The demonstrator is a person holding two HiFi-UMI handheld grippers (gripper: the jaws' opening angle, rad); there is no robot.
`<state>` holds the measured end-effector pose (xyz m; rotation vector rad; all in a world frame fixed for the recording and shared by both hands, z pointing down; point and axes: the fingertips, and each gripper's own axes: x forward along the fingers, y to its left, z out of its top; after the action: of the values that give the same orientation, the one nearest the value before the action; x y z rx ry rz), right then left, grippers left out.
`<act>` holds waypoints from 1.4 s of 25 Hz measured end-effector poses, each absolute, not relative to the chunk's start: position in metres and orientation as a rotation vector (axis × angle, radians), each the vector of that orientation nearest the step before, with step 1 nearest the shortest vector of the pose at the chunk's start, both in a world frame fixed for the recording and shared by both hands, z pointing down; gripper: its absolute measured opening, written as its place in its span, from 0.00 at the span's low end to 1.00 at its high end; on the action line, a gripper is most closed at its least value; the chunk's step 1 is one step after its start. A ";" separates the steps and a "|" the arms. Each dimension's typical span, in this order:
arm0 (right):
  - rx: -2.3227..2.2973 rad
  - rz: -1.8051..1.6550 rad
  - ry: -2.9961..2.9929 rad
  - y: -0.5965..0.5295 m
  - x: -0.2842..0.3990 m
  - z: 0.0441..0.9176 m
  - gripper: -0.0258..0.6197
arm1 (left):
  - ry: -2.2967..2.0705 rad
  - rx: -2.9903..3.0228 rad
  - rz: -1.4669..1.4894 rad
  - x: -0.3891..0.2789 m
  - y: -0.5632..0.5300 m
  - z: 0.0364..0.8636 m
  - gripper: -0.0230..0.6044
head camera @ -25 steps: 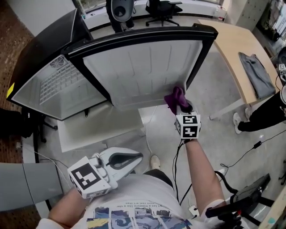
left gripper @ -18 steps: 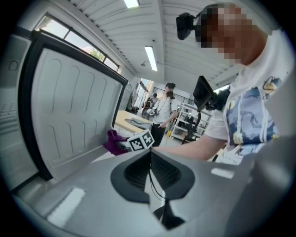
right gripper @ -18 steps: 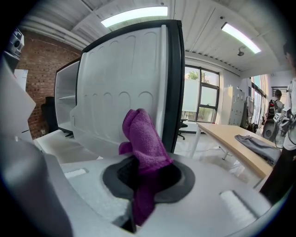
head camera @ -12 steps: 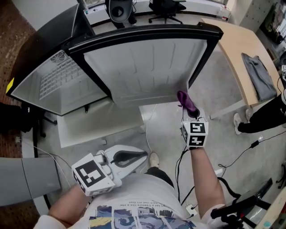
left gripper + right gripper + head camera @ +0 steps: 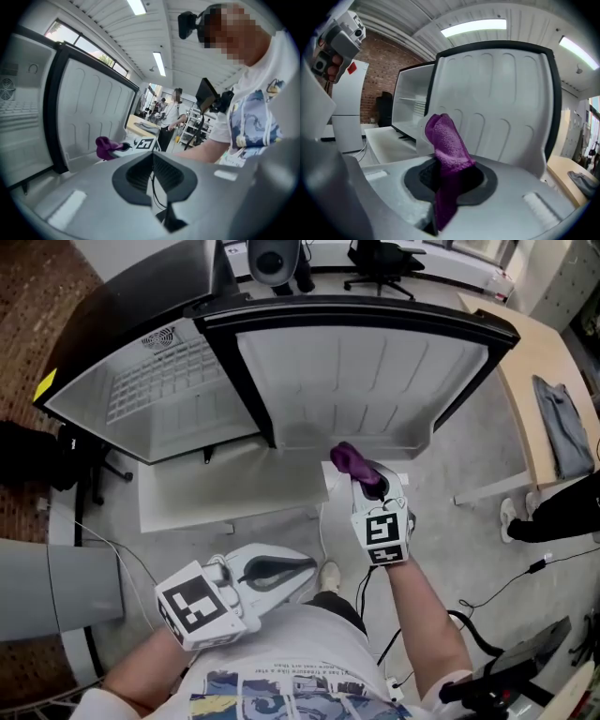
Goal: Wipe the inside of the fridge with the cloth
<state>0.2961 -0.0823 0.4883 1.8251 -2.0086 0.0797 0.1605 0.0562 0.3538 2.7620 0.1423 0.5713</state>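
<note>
The fridge stands open, its white shelved interior (image 5: 169, 399) at the left and its door's ribbed white inner liner (image 5: 366, 381) facing me. My right gripper (image 5: 367, 479) is shut on a purple cloth (image 5: 352, 460), held just below the door's lower edge, apart from the liner. In the right gripper view the cloth (image 5: 447, 145) sticks up from between the jaws of the right gripper (image 5: 447, 176), with the door liner (image 5: 501, 108) behind it. My left gripper (image 5: 305, 568) hangs low near my body, shut and holding nothing. The left gripper view shows the left gripper (image 5: 151, 176) and the cloth (image 5: 105, 147) farther off.
A wooden table (image 5: 539, 343) with a grey garment (image 5: 562, 427) stands at the right, with a person (image 5: 562, 512) beside it. A white panel (image 5: 225, 488) lies on the floor under the fridge. Cables (image 5: 487, 587) run across the floor. An office chair (image 5: 380, 259) is behind the fridge.
My right gripper has drawn the cloth off the door's lower right corner and moved it left, away from the liner. The left gripper has barely moved.
</note>
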 end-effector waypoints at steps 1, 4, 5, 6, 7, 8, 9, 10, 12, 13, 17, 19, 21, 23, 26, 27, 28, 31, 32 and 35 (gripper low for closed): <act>1.786 0.041 -2.017 -0.087 0.284 0.486 0.12 | 0.118 2.758 0.569 0.154 0.054 0.354 0.05; 1.673 -0.081 -2.048 -0.104 0.248 0.484 0.12 | 0.043 2.744 0.560 0.137 0.046 0.357 0.05; 1.640 -0.115 -2.056 -0.110 0.237 0.484 0.12 | 0.021 2.741 0.557 0.132 0.043 0.357 0.05; 1.613 -0.144 -2.063 -0.116 0.227 0.485 0.12 | -0.003 2.744 0.554 0.126 0.039 0.358 0.05; 1.591 -0.165 -2.068 -0.121 0.219 0.486 0.12 | -0.028 2.748 0.554 0.119 0.036 0.360 0.05; 1.572 -0.179 -2.072 -0.126 0.211 0.488 0.12 | -0.048 2.744 0.555 0.114 0.033 0.361 0.05; 1.556 -0.187 -2.076 -0.132 0.205 0.489 0.12 | -0.062 2.735 0.553 0.109 0.032 0.361 0.05; 1.542 -0.190 -2.080 -0.136 0.199 0.492 0.12 | -0.076 2.727 0.550 0.104 0.032 0.362 0.05; 1.518 -0.186 -2.087 -0.144 0.190 0.497 0.12 | -0.102 2.713 0.545 0.095 0.030 0.362 0.05; 1.509 -0.183 -2.089 -0.148 0.186 0.500 0.12 | -0.113 2.706 0.547 0.092 0.029 0.361 0.05; 1.487 -0.172 -2.093 -0.161 0.178 0.512 0.12 | -0.150 2.706 0.569 0.081 0.024 0.367 0.05; 1.476 -0.181 -2.085 -0.164 0.177 0.517 0.12 | -0.150 2.700 0.558 0.080 0.024 0.366 0.05; 1.461 -0.200 -2.069 -0.165 0.177 0.524 0.12 | -0.150 2.701 0.582 0.078 0.023 0.367 0.05; 1.453 -0.203 -2.053 -0.165 0.181 0.531 0.12 | -0.150 2.705 0.599 0.077 0.022 0.369 0.05; 1.457 -0.187 -2.021 -0.162 0.191 0.541 0.12 | -0.129 2.689 0.585 0.082 0.024 0.366 0.05; 1.460 -0.181 -2.010 -0.161 0.195 0.544 0.12 | -0.120 2.689 0.589 0.084 0.024 0.366 0.05; 1.463 -0.175 -1.998 -0.159 0.200 0.547 0.12 | -0.112 2.691 0.593 0.085 0.025 0.366 0.05; 1.481 -0.153 -1.964 -0.156 0.216 0.554 0.12 | -0.089 2.704 0.606 0.090 0.025 0.368 0.05; 1.488 -0.146 -1.951 -0.154 0.221 0.556 0.12 | -0.081 2.708 0.609 0.092 0.026 0.368 0.05; 1.508 -0.124 -1.912 -0.149 0.240 0.561 0.12 | -0.043 2.720 0.617 0.102 0.029 0.368 0.05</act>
<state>0.2396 -0.1488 0.5611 1.5075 -1.9120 -0.1244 0.1017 0.0287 0.3676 2.7200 -0.0431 0.6172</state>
